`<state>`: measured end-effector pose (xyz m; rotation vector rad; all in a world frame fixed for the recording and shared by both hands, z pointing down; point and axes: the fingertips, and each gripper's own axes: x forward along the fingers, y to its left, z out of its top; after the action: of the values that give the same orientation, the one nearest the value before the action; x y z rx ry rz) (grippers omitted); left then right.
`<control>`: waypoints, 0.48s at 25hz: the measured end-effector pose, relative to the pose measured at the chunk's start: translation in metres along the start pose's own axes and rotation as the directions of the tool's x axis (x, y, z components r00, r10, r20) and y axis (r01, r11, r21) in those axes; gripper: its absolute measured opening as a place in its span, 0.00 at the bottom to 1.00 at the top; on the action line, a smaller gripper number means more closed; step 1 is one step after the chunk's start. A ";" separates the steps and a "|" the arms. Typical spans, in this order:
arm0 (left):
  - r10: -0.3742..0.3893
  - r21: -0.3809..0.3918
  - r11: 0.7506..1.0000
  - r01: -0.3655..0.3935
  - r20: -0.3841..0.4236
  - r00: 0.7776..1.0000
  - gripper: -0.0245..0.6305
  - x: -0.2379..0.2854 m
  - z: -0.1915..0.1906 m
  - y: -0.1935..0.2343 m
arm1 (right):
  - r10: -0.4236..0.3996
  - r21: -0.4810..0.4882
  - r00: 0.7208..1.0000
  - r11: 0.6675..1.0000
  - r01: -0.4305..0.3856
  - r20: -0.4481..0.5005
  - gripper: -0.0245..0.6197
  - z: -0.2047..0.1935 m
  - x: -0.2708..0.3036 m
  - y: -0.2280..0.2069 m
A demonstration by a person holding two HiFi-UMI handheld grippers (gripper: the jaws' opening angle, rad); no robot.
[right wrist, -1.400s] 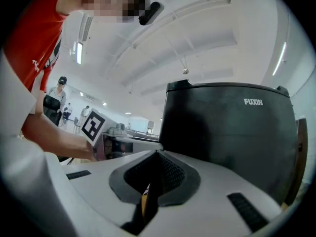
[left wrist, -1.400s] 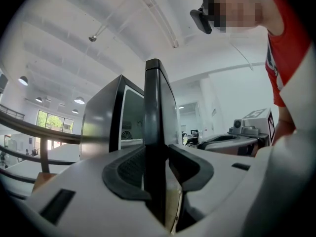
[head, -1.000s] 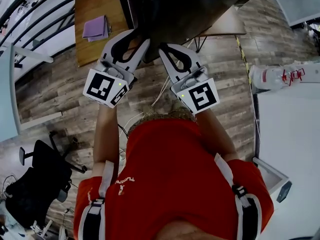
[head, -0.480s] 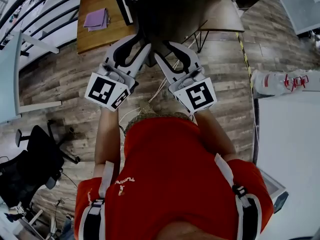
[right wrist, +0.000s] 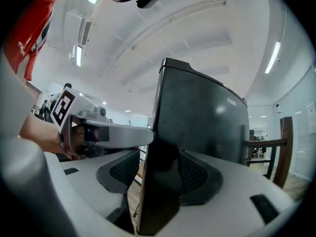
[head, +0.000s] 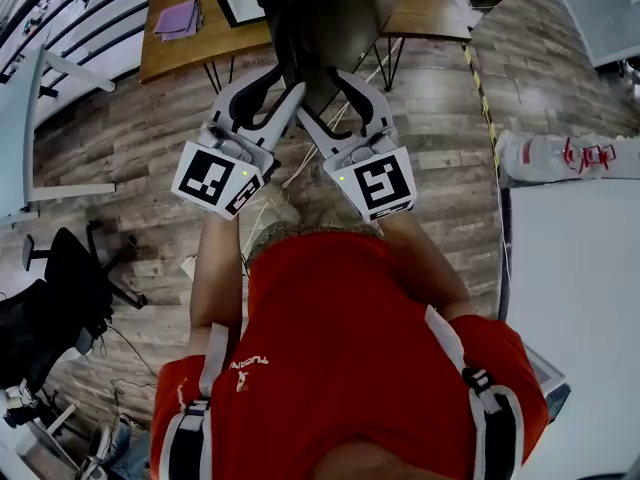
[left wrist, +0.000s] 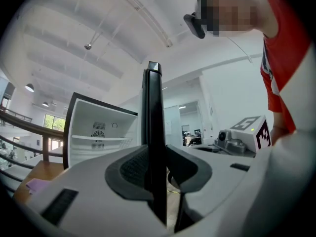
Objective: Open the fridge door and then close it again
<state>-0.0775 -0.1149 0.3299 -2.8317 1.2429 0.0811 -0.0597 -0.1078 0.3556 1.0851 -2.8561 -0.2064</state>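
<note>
The stiff, likely heavy fridge door (right wrist: 202, 117) wants holding by its thin edge: left hand-held gripper (left wrist: 157, 167), just closing, seems clamped there; right hand-held gripper (right wrist: 158, 174), just opening, straddles it.

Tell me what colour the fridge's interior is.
White. The fridge interior shows best in the left gripper view.

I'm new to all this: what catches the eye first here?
A red-shirted person fills the lower head view, holding the left gripper and right gripper side by side at a dark fridge door above. The door's edge stands between both pairs of jaws: the left have just been closing on it, the right opening. In the left gripper view the fridge's white inside shows, open.
</note>
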 end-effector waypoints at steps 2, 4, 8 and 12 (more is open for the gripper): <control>-0.007 0.000 1.000 0.007 0.002 1.000 0.21 0.003 0.001 -0.016 | -0.020 -0.015 1.000 1.000 0.021 0.019 0.43 -0.001 -0.010 -0.004; -0.016 0.001 1.000 0.016 0.005 1.000 0.20 0.005 0.002 -0.031 | -0.042 -0.016 0.999 0.999 0.042 0.017 0.44 -0.002 -0.021 -0.007; -0.042 0.008 0.999 0.042 0.000 0.999 0.20 0.014 0.002 -0.058 | -0.086 -0.020 0.996 0.996 0.086 0.006 0.44 -0.003 -0.041 -0.017; -0.074 0.006 0.997 0.074 0.000 0.997 0.16 0.020 0.003 -0.080 | -0.138 -0.036 0.990 0.990 0.138 -0.004 0.45 -0.001 -0.056 -0.028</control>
<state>-0.0052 -0.0757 0.3270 -2.8690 1.1343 0.0755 0.0007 -0.0909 0.3513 1.2750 -2.7613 -0.2608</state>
